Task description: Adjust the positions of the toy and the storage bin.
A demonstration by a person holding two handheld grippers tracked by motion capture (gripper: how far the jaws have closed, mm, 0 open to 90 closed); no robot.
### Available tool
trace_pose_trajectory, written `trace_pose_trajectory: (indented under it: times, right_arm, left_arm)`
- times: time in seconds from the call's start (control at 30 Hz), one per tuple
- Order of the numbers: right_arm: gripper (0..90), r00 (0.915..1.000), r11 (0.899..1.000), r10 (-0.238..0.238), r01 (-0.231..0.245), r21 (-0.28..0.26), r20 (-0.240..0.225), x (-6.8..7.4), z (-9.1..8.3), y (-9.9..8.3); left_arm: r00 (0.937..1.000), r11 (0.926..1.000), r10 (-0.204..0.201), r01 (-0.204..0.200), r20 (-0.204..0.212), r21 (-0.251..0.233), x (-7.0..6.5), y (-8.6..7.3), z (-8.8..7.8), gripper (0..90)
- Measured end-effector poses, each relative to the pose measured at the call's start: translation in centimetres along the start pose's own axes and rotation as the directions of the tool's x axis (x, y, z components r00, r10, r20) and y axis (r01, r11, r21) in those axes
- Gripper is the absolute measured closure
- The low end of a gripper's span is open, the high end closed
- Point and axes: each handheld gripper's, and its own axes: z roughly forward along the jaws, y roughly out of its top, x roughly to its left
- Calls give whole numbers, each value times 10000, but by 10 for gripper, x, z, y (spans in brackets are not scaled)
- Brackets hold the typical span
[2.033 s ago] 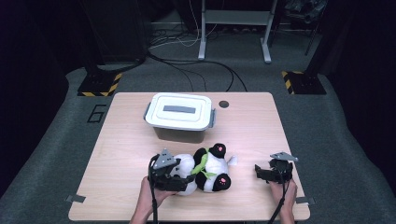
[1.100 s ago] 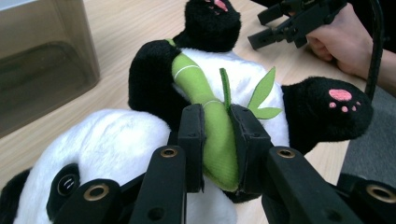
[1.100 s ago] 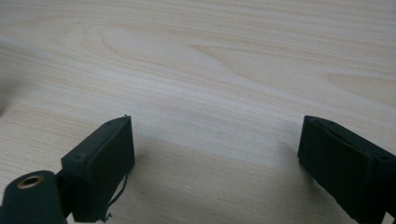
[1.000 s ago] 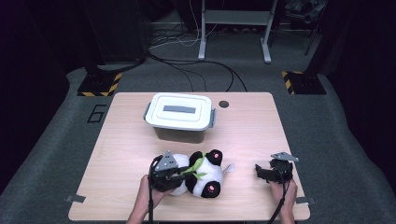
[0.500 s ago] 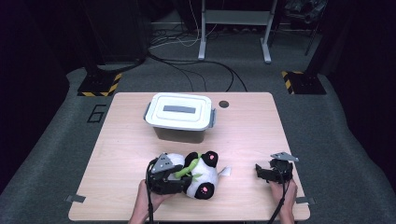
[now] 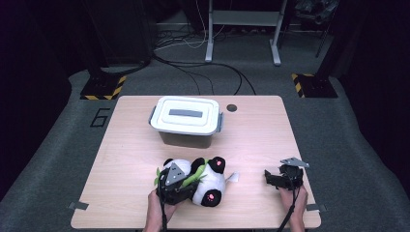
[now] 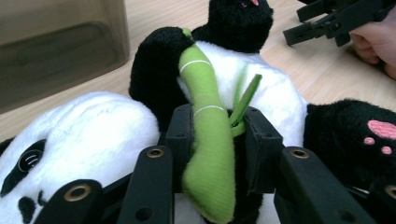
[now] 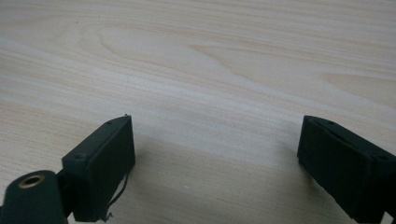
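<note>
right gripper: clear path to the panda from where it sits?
Probably yes. The right gripper rests on the table with its jaws open and empty, and bare wood lies between it and the panda. The left gripper already pinches the panda's green bamboo on the far side.

Soft plush on matt wood grain

The panda toy (image 7: 261, 88) is fuzzy black-and-white plush holding a smooth green felt bamboo stalk (image 7: 208, 135); the table (image 8: 196, 70) is pale matt wood laminate; both tools' jaws are matt black plastic; the lidded box (image 6: 186, 121) is smooth plastic.
</note>
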Motion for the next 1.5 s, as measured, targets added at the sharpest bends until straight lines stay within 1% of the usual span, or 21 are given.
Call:
trace_pose_trajectory:
  times: [0.07,0.17,0.27,0.3,0.33,0.4,0.53,0.6,0.7,0.73,0.87,0.97,1.03,1.1,1.13,1.2,1.23,1.27,1.3,1.33,1.5]
  right_arm:
    - [104,10000,10000,8,-8,2,2,0,0,0]
    - [105,10000,10000,11,-11,-7,8,0,0,0]
    - [105,10000,10000,3,-3,-2,24,0,0,0]
    - [105,10000,10000,0,0,-2,27,0,0,0]
    - [105,10000,10000,0,0,-2,27,0,0,0]
    - [105,10000,10000,-11,11,-5,31,0,0,0]
    - [106,10000,10000,-3,3,-3,38,0,0,0]
    - [106,10000,10000,-14,14,1,26,0,0,0]
    - [107,10000,10000,-2,2,-2,28,0,0,0]
    - [107,10000,10000,-2,2,-2,28,0,0,0]
    - [108,10000,10000,-6,6,-1,41,0,0,0]
    - [108,10000,10000,-8,8,0,45,0,0,0]
    - [108,10000,10000,-4,4,-2,46,0,0,0]
    - [108,10000,10000,-6,6,-2,46,0,0,0]
    - [108,10000,10000,-6,6,-2,46,0,0,0]
    - [109,10000,10000,-7,7,1,45,0,0,0]
    - [109,10000,10000,-6,6,0,36,0,0,0]
    - [109,10000,10000,-3,3,-3,37,0,0,0]
    - [108,10000,10000,-4,4,-1,40,0,0,0]
    - [108,10000,10000,-4,4,-1,40,0,0,0]
    - [109,10000,10000,8,-8,-3,60,0,0,0]
  left_arm:
    - [10000,10000,92,-92,12,6,2,0,-2,689]
    - [9999,9999,84,-85,107,64,6,0,-5,692]
    - [9998,9999,62,-65,172,147,14,-1,-10,692]
    - [9997,9998,48,-52,223,185,19,-2,-12,692]
    - [9997,9998,48,-52,223,185,19,-2,-12,692]
    - [9998,9997,35,-40,203,223,23,-3,-15,692]
    - [10000,9996,-70,68,59,284,31,-6,-20,690]
    - [9999,9994,-129,127,59,324,36,-7,-23,690]
    - [9995,9988,-308,311,-85,386,44,-9,-27,689]
    - [9995,9988,-308,311,-85,386,44,-9,-27,689]
    - [9994,9983,-248,261,-260,516,53,-11,-33,688]
    - [9984,9973,-421,443,-375,594,60,-14,-39,687]
    - [9984,9974,-347,374,-439,621,62,-14,-41,687]
    - [9974,9963,-570,597,-445,612,69,-18,-45,685]
    - [9974,9963,-570,597,-445,612,69,-18,-45,684]
    - [9968,9956,-671,697,-427,629,73,-20,-47,683]
    - [9960,9954,-711,743,-539,609,75,-22,-49,682]
    - [9961,9951,-701,735,-529,664,77,-22,-50,681]
    - [9946,9945,-795,837,-669,628,80,-24,-53,679]
    - [9946,9945,-795,837,-669,628,80,-24,-53,678]
    - [9924,9920,-980,1034,-750,724,91,-28,-57,667]
